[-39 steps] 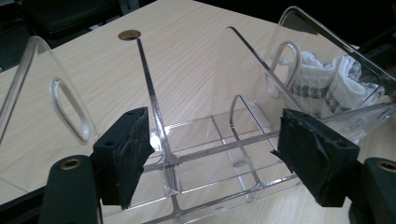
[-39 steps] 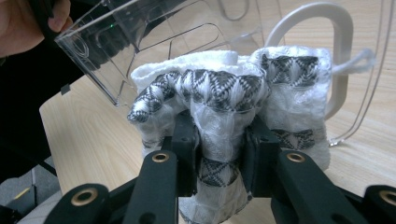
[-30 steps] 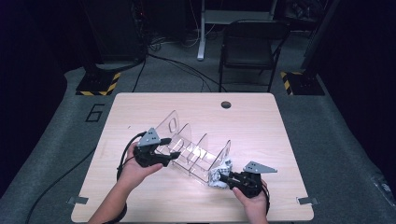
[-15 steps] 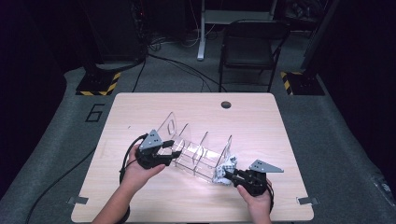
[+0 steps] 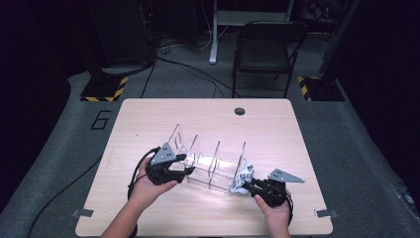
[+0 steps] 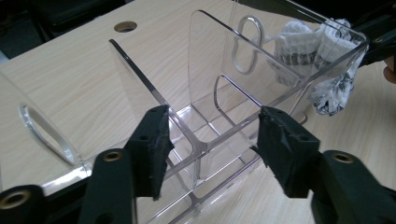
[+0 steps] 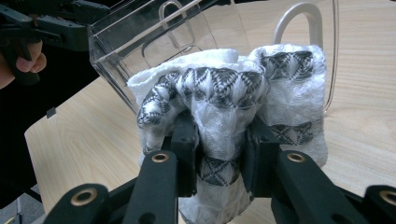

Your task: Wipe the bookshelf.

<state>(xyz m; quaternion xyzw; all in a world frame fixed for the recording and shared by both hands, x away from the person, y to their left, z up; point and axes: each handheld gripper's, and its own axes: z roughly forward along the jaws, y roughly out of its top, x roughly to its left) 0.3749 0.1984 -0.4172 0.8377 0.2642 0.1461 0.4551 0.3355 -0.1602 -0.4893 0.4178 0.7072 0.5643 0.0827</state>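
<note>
A clear acrylic organizer (image 5: 213,166) with several upright dividers stands on the wooden table (image 5: 148,124). My left gripper (image 5: 185,168) is at its left end. Its jaws have just been opening and now stand open, astride a divider of the organizer (image 6: 210,70) in the left gripper view (image 6: 212,135), with the pads not pressing on it. A white cloth with a black pattern (image 5: 242,178) bunches against the organizer's right end. My right gripper (image 5: 246,184) is shut on that cloth (image 7: 224,98), its jaws (image 7: 219,149) pinching a fold right beside the organizer's clear wall (image 7: 140,32).
The table has a round cable hole (image 5: 239,110) near its far edge. Beyond it on the grey floor stand a black folding chair (image 5: 265,49) and yellow-black striped stand bases (image 5: 104,89). Bare tabletop lies behind and to both sides of the organizer.
Both hands stay nearly where they were. The right gripper keeps its hold on the cloth at the organizer's right end.
</note>
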